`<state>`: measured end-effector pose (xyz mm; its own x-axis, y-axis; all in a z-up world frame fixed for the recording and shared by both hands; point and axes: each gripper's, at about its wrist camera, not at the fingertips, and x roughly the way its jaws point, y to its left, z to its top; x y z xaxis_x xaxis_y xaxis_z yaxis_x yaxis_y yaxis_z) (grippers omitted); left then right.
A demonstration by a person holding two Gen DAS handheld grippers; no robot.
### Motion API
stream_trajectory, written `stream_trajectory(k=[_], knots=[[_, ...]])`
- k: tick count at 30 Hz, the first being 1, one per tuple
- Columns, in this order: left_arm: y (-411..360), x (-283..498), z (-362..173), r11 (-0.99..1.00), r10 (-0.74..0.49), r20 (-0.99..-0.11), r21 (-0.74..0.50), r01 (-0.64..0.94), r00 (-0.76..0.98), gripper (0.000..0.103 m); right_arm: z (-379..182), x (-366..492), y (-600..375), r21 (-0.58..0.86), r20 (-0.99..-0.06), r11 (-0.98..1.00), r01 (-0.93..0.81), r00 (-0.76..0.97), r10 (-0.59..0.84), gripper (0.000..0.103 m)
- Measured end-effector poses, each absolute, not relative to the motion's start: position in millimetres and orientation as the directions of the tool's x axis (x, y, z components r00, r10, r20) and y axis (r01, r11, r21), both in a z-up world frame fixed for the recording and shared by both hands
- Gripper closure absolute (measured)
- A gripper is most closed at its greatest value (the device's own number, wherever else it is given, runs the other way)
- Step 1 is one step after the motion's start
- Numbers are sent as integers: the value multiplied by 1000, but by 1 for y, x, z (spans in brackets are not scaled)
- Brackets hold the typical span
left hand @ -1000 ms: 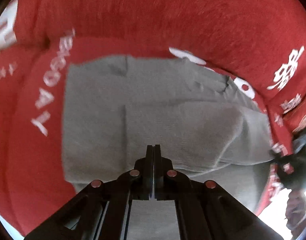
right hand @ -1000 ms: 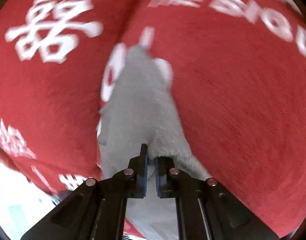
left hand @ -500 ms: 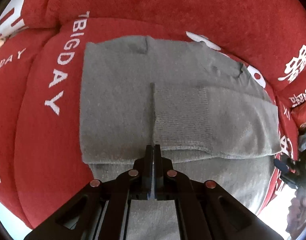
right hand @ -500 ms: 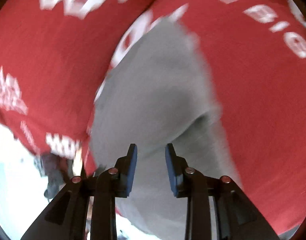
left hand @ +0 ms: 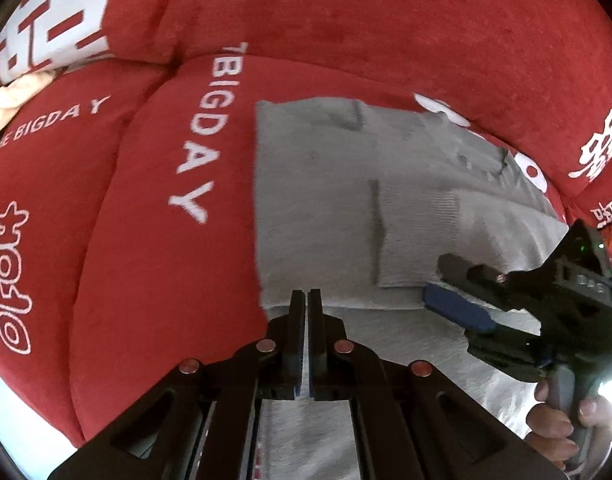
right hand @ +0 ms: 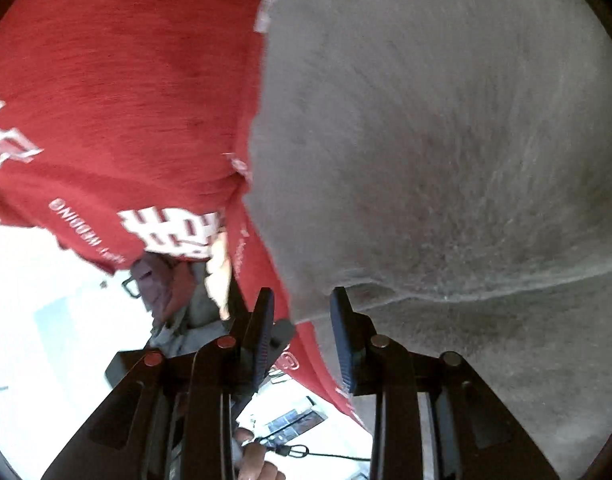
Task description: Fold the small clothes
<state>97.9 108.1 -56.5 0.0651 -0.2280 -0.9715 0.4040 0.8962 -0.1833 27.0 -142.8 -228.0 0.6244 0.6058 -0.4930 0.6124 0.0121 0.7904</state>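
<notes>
The left tool (left hand: pixel 306 300) sat shut and empty over the near-left edge of the grey sweater (left hand: pixel 325 208), spread on the red sofa cushion (left hand: pixel 166 280) — while the right tool (left hand: pixel 445 292), jaws parted on nothing, nosed at the folded sleeve's hem, likely lining up a grip.

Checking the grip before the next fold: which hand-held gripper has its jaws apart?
The right hand-held gripper, blue pads spread, nothing clamped. The left hand-held gripper is shut.
</notes>
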Motion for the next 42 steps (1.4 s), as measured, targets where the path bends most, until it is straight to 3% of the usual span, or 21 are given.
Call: stream_trajectory(k=[14, 16, 19, 20, 21, 22, 32, 34, 36, 42], knots=[[126, 96, -65, 918, -193, -978, -153, 366, 76, 102, -223, 34, -134, 713, -628, 3, 701, 637, 448, 71], [127, 95, -63, 921, -195, -978, -154, 359, 80, 102, -223, 37, -133, 709, -634, 10, 705, 631, 446, 94], [130, 94, -61, 923, -199, -976, -158, 352, 84, 102, -217, 44, -132, 742, -602, 18, 670, 655, 456, 94], [132, 94, -61, 924, -200, -976, -158, 348, 87, 93, -215, 44, -132, 751, -598, 34, 659, 657, 459, 94], [133, 94, -61, 925, -198, -976, -156, 345, 88, 70, -209, 48, -131, 763, -594, 65, 643, 657, 465, 95], [134, 94, -61, 931, -186, -979, -147, 335, 88, 0, -206, 49, -130, 769, -590, 85, 633, 654, 473, 95], [127, 98, -88, 925, -187, -977, -142, 351, 99, 1, -221, 57, -108, 737, -603, 146, 660, 543, 584, 89], [126, 99, -102, 930, -170, -983, -135, 343, 76, 1, -210, 53, -106, 750, -601, 196, 632, 526, 602, 74], [125, 99, -114, 931, -176, -984, -152, 332, 41, 1, -199, 45, -106, 759, -602, 244, 604, 506, 618, 71], [110, 93, -126, 922, -192, -981, -168, 348, 33, 1, -170, -4, -142, 692, -704, 385, 610, 454, 546, 71]])
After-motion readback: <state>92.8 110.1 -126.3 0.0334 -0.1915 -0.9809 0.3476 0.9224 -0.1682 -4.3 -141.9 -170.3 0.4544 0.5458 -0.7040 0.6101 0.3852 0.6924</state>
